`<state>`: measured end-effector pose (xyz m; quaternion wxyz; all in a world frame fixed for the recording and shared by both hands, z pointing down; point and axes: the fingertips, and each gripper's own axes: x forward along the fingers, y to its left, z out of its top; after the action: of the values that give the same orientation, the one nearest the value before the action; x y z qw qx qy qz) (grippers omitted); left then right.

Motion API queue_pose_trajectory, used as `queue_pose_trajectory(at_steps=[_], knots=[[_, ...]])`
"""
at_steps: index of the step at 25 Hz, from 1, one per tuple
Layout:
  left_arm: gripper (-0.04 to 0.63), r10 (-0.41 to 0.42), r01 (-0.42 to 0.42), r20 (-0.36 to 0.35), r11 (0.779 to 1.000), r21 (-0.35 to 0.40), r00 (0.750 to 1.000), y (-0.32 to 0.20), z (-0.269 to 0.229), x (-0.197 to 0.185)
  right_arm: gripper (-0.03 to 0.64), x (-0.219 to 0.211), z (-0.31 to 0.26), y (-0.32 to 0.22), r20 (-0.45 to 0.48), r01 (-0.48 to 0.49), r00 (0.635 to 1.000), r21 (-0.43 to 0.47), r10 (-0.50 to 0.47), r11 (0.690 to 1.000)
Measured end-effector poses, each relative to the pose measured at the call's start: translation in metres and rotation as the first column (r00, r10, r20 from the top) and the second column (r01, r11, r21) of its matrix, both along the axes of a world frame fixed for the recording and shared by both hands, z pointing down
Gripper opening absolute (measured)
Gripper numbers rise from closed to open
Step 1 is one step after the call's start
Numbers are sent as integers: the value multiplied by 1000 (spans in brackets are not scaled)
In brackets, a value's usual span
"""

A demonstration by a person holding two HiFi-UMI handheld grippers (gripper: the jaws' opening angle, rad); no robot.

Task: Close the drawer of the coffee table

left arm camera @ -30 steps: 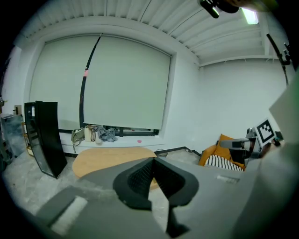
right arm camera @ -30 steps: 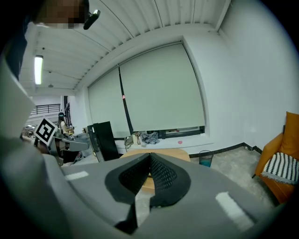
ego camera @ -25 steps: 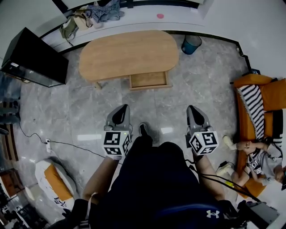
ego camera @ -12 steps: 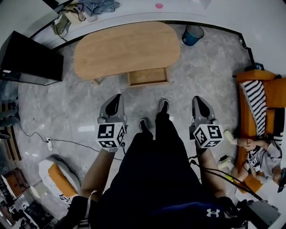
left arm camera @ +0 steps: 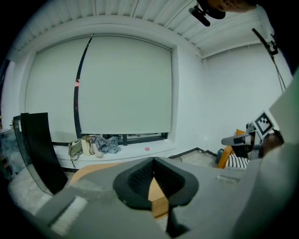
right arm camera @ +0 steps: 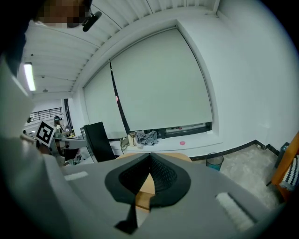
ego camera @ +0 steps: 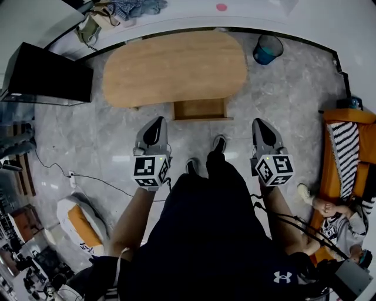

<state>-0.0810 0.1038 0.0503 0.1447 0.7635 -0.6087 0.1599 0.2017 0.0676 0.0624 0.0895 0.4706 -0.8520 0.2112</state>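
Observation:
An oval wooden coffee table [ego camera: 174, 67] stands on the grey marble floor in the head view. Its drawer [ego camera: 200, 110] is pulled out toward me at the near edge. My left gripper [ego camera: 155, 124] hangs shut and empty short of the table, left of the drawer. My right gripper [ego camera: 262, 126] is also shut and empty, right of the drawer and a little nearer to me. In the left gripper view the table top [left arm camera: 156, 189] shows through the closed jaws; the right gripper view shows the table top [right arm camera: 145, 183] the same way.
A black TV [ego camera: 50, 82] stands at the left. A blue bin [ego camera: 267, 50] sits behind the table's right end. An orange sofa with a striped cushion [ego camera: 346, 154] lines the right side. Clothes [ego camera: 132, 8] lie on the window ledge. A cable and power strip [ego camera: 72, 174] run across the floor at left.
I have walked toward the table: it and the drawer now sit closer beneath both grippers. Both grippers have advanced with me and stay shut.

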Motion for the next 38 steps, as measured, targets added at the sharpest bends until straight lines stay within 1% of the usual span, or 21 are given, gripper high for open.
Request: queue_pose_trajectory(at_steps=[2,5,11,14,17,21,23,25,29,32,34,36,38], knots=[[2,8,-8,7,1000,-25,1000,-15,12,11,3,4,7,-19,4,24,1000,-8,-24,1000],[2,6,-6,-2,997,-78,1000,-35,35,17,3,3,19,-44,8,57,998,-24,-57,998],[2,-10,17,41,984,-176,999,-48,81,-1,3,-2,54,-68,14,77,997,-77,-76,994],[2,0,13,60,976,-219,998,-50,110,-5,3,7,82,-74,-8,68,998,-114,-69,991],[2,31,-10,74,962,-271,997,-50,142,-9,2,13,111,-77,-46,68,996,-148,-75,987],[2,89,-45,112,937,-345,990,-54,196,-28,2,6,154,-84,-118,91,986,-189,-115,978],[2,123,-63,147,931,-360,982,-52,226,-40,3,0,180,-80,-150,110,978,-215,-144,970],[2,147,-75,161,919,-387,976,-48,255,-50,2,-8,210,-73,-161,133,971,-255,-178,958],[3,186,-96,156,885,-455,970,-37,317,-64,3,-18,273,-64,-151,143,968,-335,-203,931],[6,224,-118,157,859,-499,962,-24,362,-69,3,-17,320,-55,-169,148,960,-368,-222,918],[29,245,-127,157,839,-529,957,-13,390,-75,3,-15,351,-48,-185,157,952,-392,-245,906],[31,258,-132,153,818,-559,954,-4,415,-80,3,-13,379,-42,-205,167,940,-418,-272,893],[48,267,-134,148,802,-582,952,4,439,-82,3,-10,403,-38,-233,176,926,-432,-298,885]])
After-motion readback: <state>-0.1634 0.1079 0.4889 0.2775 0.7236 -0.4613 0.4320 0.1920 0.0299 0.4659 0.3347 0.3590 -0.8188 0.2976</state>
